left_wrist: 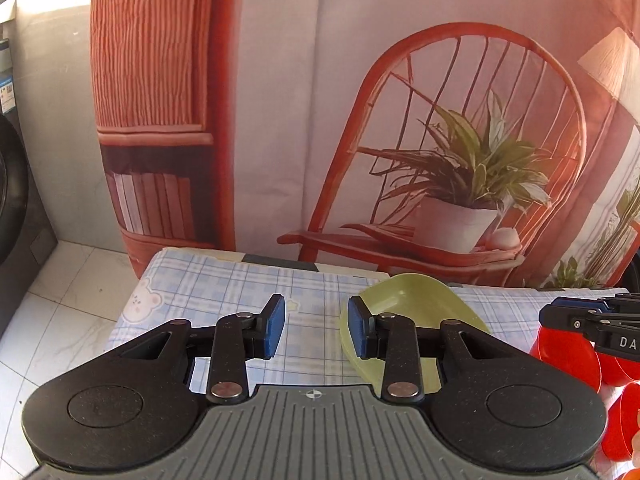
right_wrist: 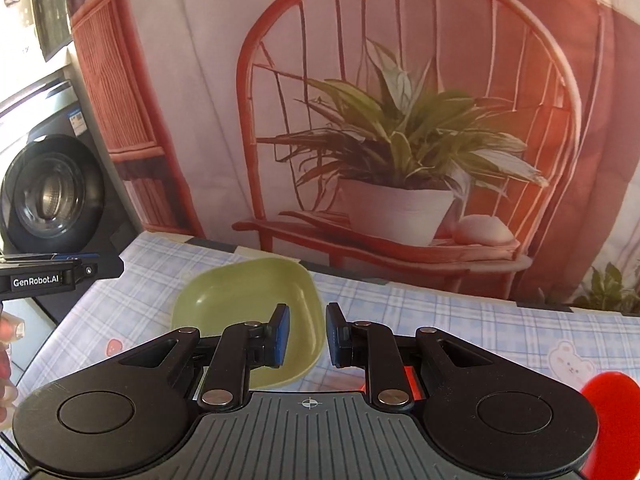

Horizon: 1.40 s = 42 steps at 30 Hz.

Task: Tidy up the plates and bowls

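One green dish (left_wrist: 404,300) and some red translucent pieces (left_wrist: 568,354) are all the tableware the left wrist view offers, so by my reading the sorting is at an early stage: the green dish lies alone on the checked cloth of the counter (left_wrist: 224,284), partly behind the right finger of the left gripper (left_wrist: 316,330), whose jaws stand wide apart with nothing between them. The red pieces sit at the right edge under the right gripper (left_wrist: 588,320); whether they are plates or bowls, and whether they are already stacked, I cannot tell from here. On that gripper's side only the letters "DA" can be read, the rest being cut off. A washing machine (left_wrist: 16,196) at the far left carries a sticker too small to read. In the right wrist view the green dish (right_wrist: 248,300) shows as a shallow, rounded-square bowl, empty, resting flat on the counter (right_wrist: 460,320) just ahead of the right gripper (right_wrist: 307,334), its near rim passing behind the left finger; the jaws are open, narrower than the other pair, and grip nothing. A red plate (right_wrist: 610,396) peeks in at the lower right, well apart from the green one, so grouping them seems still to be done. The left gripper (right_wrist: 60,274) enters from the left edge-on, so its jaws cannot be judged here; it is marked "GenRobot.AI".
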Motion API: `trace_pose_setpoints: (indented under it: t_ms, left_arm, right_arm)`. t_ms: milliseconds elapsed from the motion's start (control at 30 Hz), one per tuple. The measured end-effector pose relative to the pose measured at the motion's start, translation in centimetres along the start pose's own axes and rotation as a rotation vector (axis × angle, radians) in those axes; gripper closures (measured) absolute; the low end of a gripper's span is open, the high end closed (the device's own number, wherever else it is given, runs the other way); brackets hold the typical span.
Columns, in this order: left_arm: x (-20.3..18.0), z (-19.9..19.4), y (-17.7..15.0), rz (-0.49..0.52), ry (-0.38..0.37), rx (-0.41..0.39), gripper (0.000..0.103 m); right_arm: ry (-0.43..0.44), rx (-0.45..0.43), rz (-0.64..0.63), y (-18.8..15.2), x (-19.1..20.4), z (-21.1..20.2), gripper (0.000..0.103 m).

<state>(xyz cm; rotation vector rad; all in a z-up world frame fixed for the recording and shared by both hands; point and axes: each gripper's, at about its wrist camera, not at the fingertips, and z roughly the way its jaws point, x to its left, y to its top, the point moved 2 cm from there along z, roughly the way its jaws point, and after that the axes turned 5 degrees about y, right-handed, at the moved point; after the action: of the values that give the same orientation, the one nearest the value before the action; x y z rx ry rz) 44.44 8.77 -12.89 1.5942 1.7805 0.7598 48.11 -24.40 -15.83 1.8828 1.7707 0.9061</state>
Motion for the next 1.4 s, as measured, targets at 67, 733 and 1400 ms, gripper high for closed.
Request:
trace_pose_setpoints:
  t_ms: [67, 733, 1400]
  left_arm:
    - [-0.3, 1.3, -0.5, -0.021, -0.012, 0.029, 0.067]
    - [-1.2, 4.8, -3.7, -0.070, -0.083, 0.141, 0.091]
    - [-0.8, -6.2, -5.7, 0.070, -0.139, 0.109, 0.092]
  right_arm:
    - [-0.005, 0.022, 0.023, 0.2, -0.5, 1.9, 0.084]
    - [-0.050, 0.155, 0.063, -1.0, -1.1, 7.8, 0.099]
    - [0.030, 0.093, 0.175, -6.9, 2.4, -5.3, 0.099]
